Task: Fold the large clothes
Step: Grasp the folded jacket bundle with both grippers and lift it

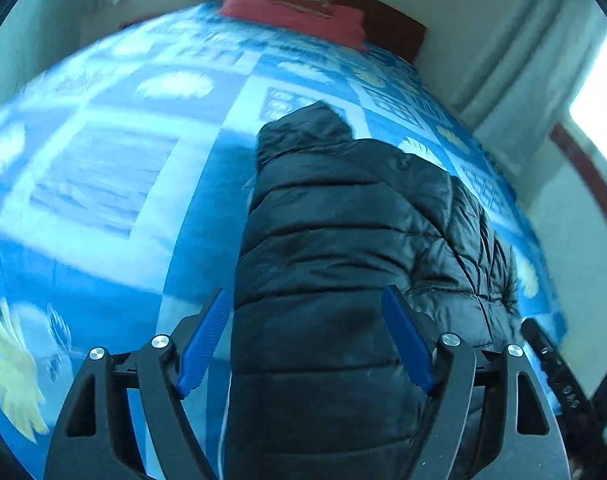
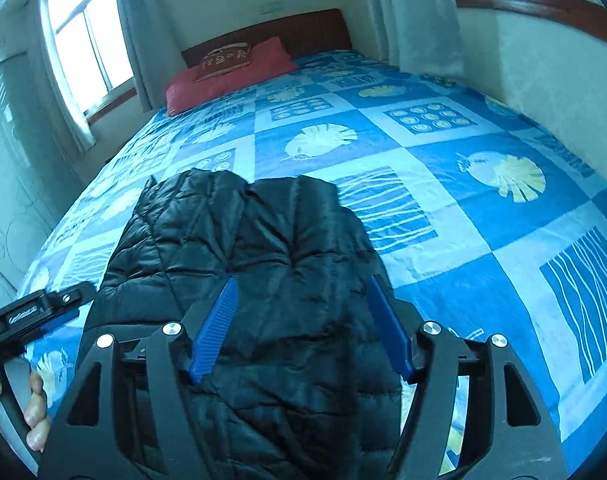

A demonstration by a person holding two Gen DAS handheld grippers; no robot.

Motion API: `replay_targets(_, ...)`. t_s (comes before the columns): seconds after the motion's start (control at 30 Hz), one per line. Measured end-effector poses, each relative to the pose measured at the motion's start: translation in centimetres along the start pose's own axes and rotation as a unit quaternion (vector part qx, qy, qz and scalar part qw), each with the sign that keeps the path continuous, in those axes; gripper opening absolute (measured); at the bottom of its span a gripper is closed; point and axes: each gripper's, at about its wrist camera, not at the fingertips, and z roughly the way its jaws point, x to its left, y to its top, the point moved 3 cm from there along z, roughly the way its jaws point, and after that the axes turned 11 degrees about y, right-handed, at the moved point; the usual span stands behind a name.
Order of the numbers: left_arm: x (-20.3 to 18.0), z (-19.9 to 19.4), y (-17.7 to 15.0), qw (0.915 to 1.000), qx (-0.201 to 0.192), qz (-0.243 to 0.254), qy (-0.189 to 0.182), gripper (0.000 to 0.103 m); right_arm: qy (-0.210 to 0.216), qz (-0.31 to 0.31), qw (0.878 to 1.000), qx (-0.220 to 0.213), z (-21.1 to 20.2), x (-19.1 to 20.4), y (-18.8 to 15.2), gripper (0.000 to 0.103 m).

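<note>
A black hooded puffer jacket (image 1: 343,240) lies lengthwise on the blue patterned bed sheet (image 1: 103,180), its hood pointing toward the headboard. In the left wrist view my left gripper (image 1: 305,300) hovers over the jacket's lower part, its blue pads spread wide with nothing pressed between them. The right wrist view shows the same jacket (image 2: 263,240), bunched and creased, under my right gripper (image 2: 303,280), which is also open above the fabric. The left gripper (image 2: 35,312) appears at that view's left edge, held by a hand (image 2: 35,412).
A red pillow (image 2: 223,76) lies against the dark wooden headboard (image 2: 303,28) at the far end. A wall (image 2: 543,80) runs close along the bed's right side. Windows with curtains (image 2: 83,52) stand at the left. The sheet (image 2: 463,200) stretches right of the jacket.
</note>
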Motion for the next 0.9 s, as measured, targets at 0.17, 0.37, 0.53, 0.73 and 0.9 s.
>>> replay_targets(0.17, 3.2, 1.9, -1.3, 0.9888, 0.060, -0.123, -0.059, 0.077, 0.020, 0.075, 0.997, 0.029, 1.9, -2.6, -0.8, 0.077)
replay_targets(0.37, 3.4, 3.7, -1.9, 0.9825, 0.076, -0.141, -0.096, 0.086, 0.065, 0.139, 0.987, 0.048, 4.1, -5.4, -1.9, 0.092)
replay_targets(0.53, 4.2, 6.5, -2.9, 0.9591, 0.126, -0.199, -0.157, 0.093, 0.121, 0.194, 0.972, 0.060, 6.0, -6.8, -3.2, 0.097)
replay_targets(0.73, 2.2, 6.9, -2.6, 0.9613, 0.128, -0.169, -0.176, 0.095, 0.161, 0.176, 0.968, 0.081, 7.2, -5.2, -3.6, 0.083)
replay_targets(0.9, 1.2, 7.0, -2.2, 0.9637, 0.128, -0.151, -0.180, 0.092, 0.190, 0.176, 0.964, 0.065, 6.8, -4.1, -3.7, 0.049)
